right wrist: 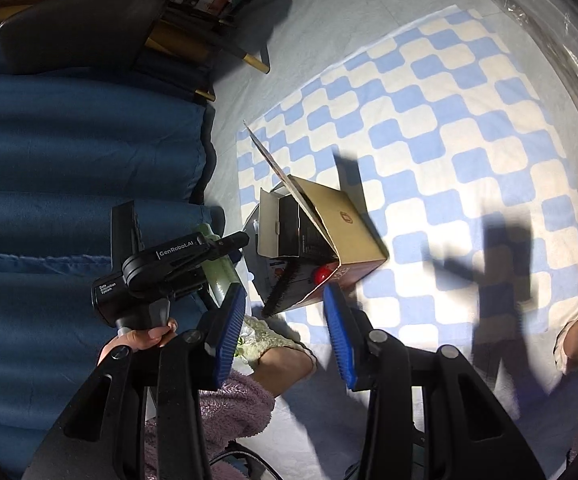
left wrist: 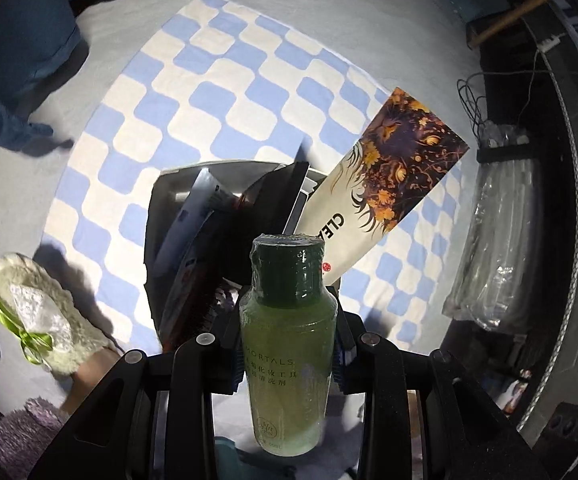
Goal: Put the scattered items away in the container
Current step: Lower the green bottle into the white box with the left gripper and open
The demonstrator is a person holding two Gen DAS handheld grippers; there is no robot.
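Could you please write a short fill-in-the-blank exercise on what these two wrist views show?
1. The left gripper is shut on a bottle of ____ liquid.
2. The box stands on a rug checkered white and ____.
3. The right gripper is open, and between its fingers it holds ____.
4. The pads on the right gripper's fingers are ____ in colour.

Missing words: green; blue; nothing; blue

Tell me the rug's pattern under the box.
Blue and cream checks with rounded corners on the rug, clearest in the right wrist view, beneath the cardboard box.
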